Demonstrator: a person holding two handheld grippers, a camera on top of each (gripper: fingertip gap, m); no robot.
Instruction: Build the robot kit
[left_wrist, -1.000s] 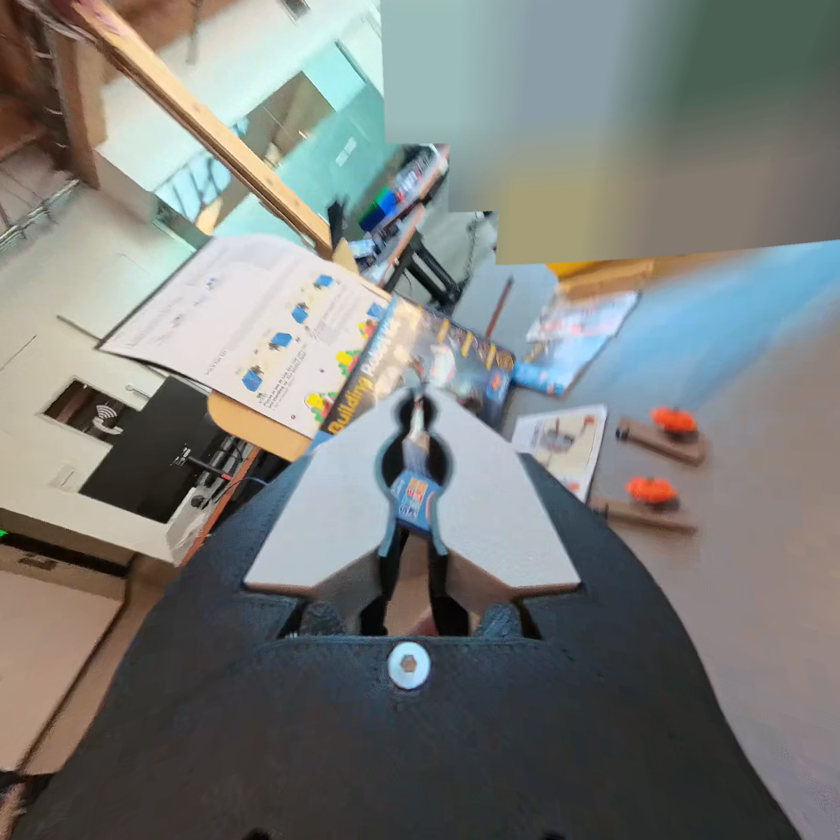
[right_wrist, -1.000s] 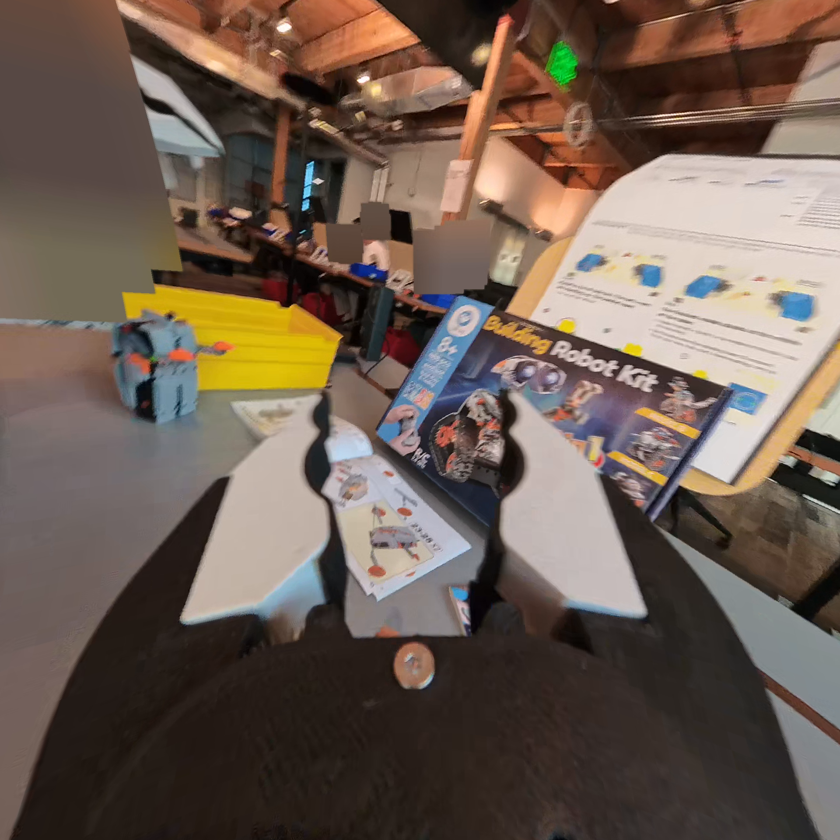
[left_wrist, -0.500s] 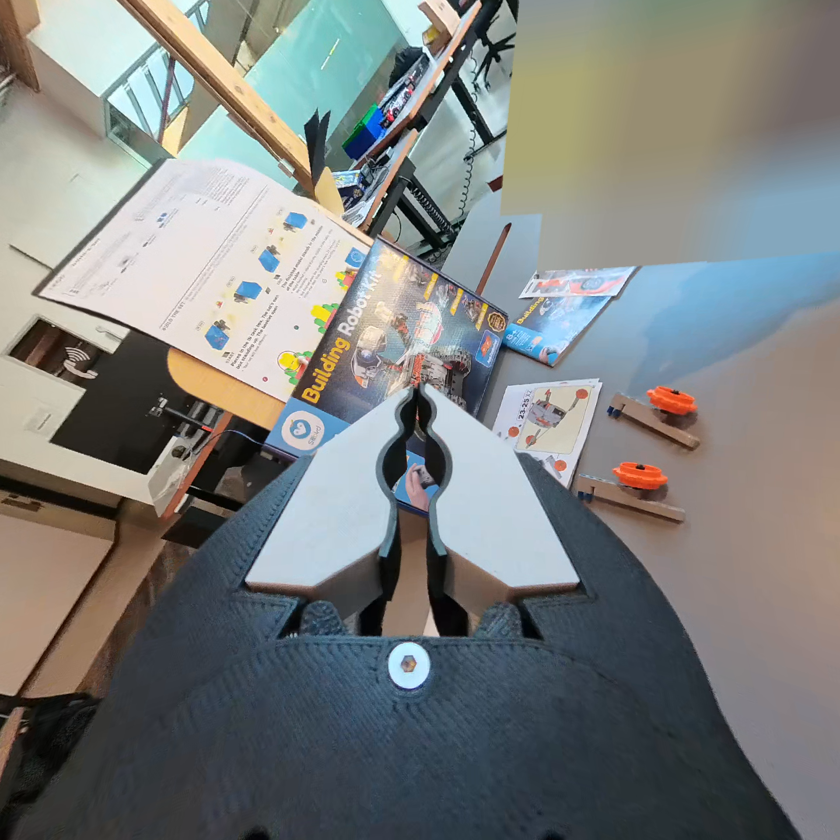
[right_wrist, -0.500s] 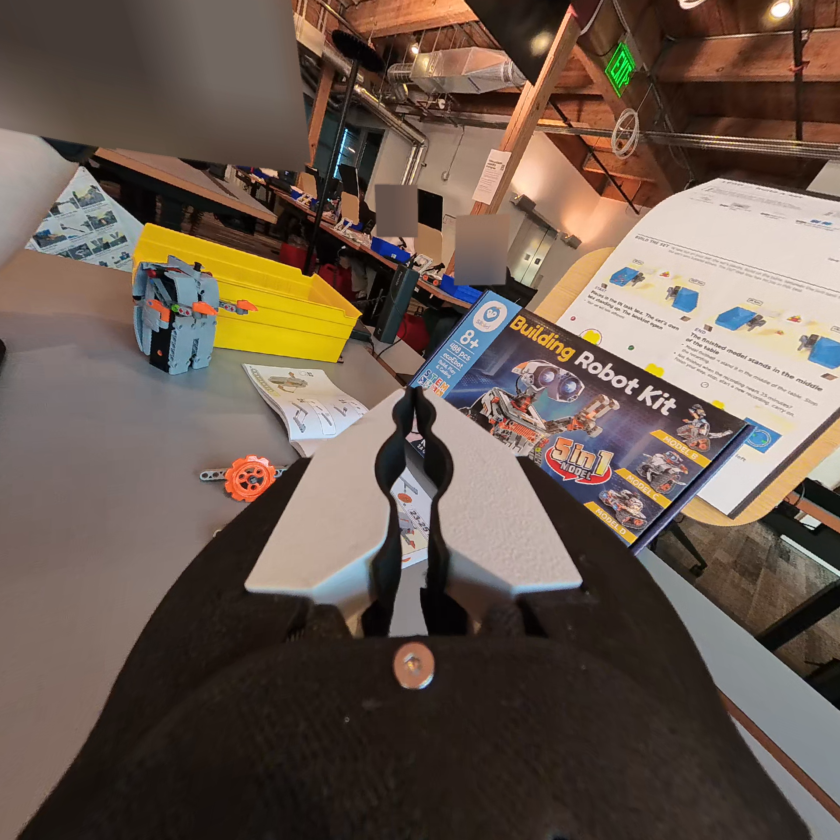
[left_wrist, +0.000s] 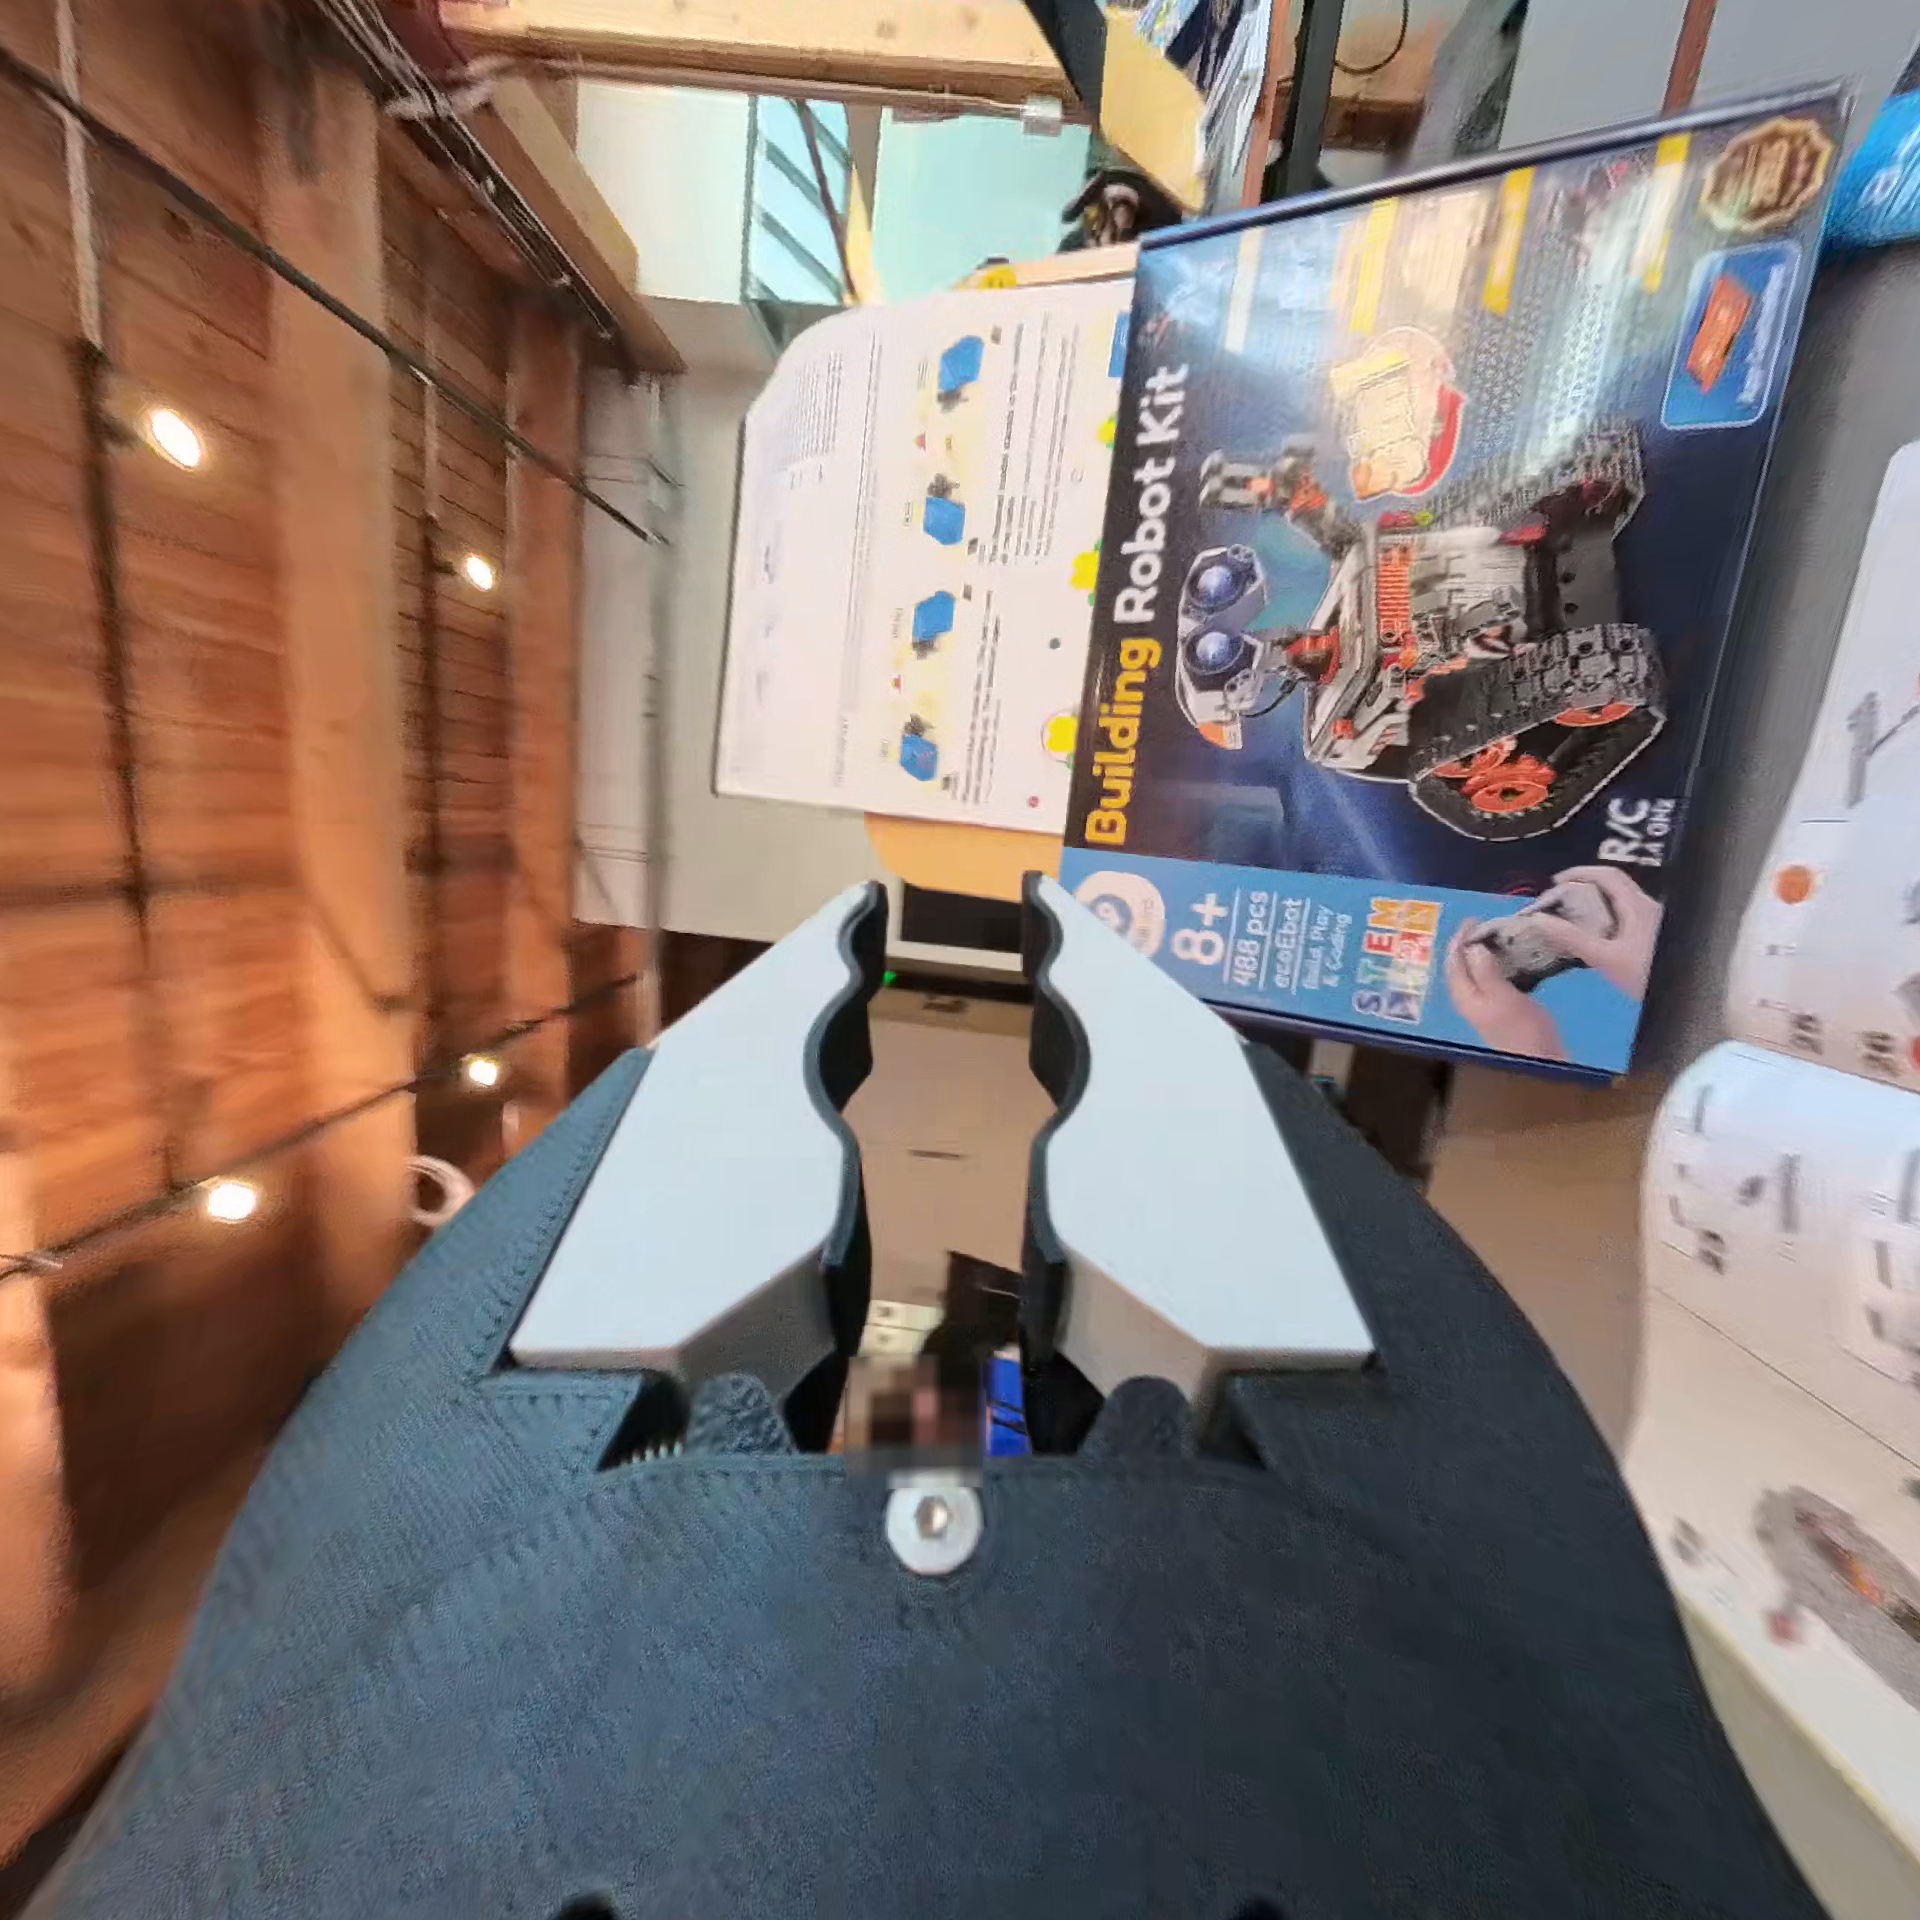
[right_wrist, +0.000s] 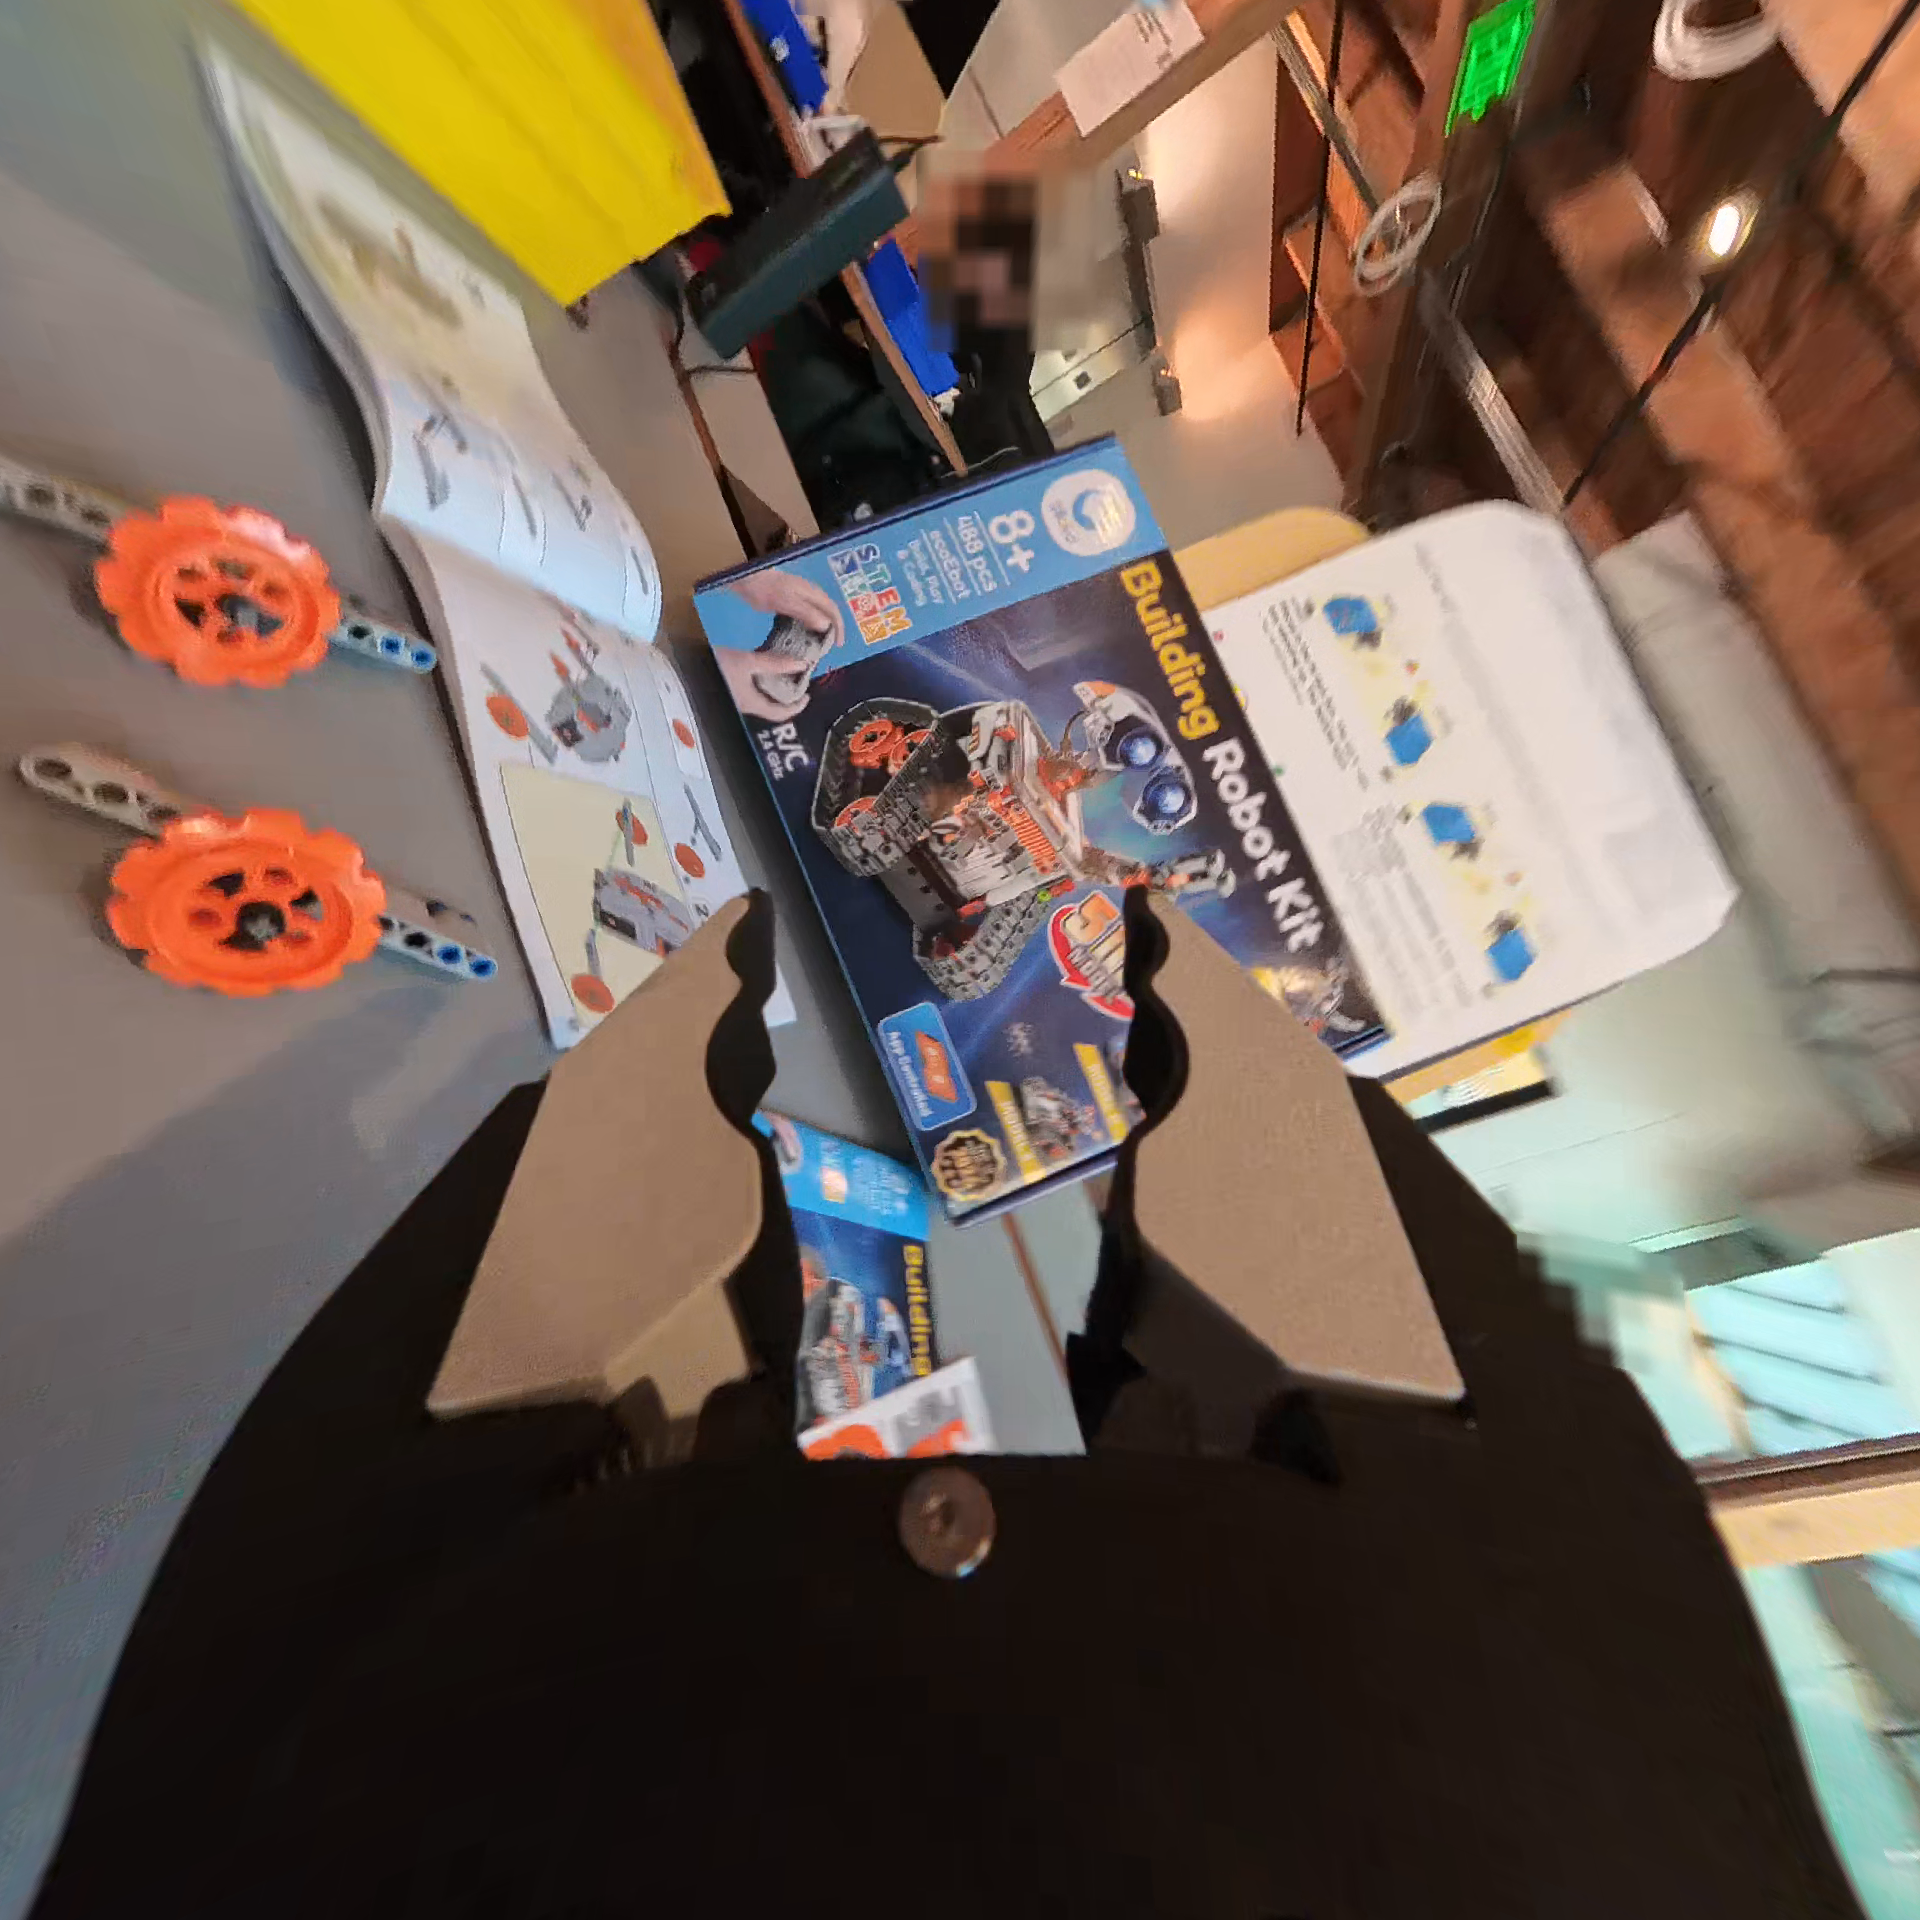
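Both empty, the left hand-held gripper (left_wrist: 953, 914) and right hand-held gripper (right_wrist: 943, 914) hang with jaws parted, facing the upright blue kit box (right_wrist: 1029, 821), orange gear pieces (right_wrist: 241, 902) lying on the tabletop (right_wrist: 156, 1195) to the right one's left.

Left gripper (left_wrist: 951, 914) and right gripper (right_wrist: 948, 920), both rolled sideways, fingers parted, nothing between them.

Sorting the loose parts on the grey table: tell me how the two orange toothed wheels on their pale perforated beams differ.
In the right wrist view, the farther orange toothed wheel sits near the middle of its pale perforated beam, which sticks out on both sides. The nearer orange toothed wheel also has its beam showing on both sides, and lies closer to the open right gripper. Both lie flat, apart, beside the open instruction booklet, with blue pins at one beam end.
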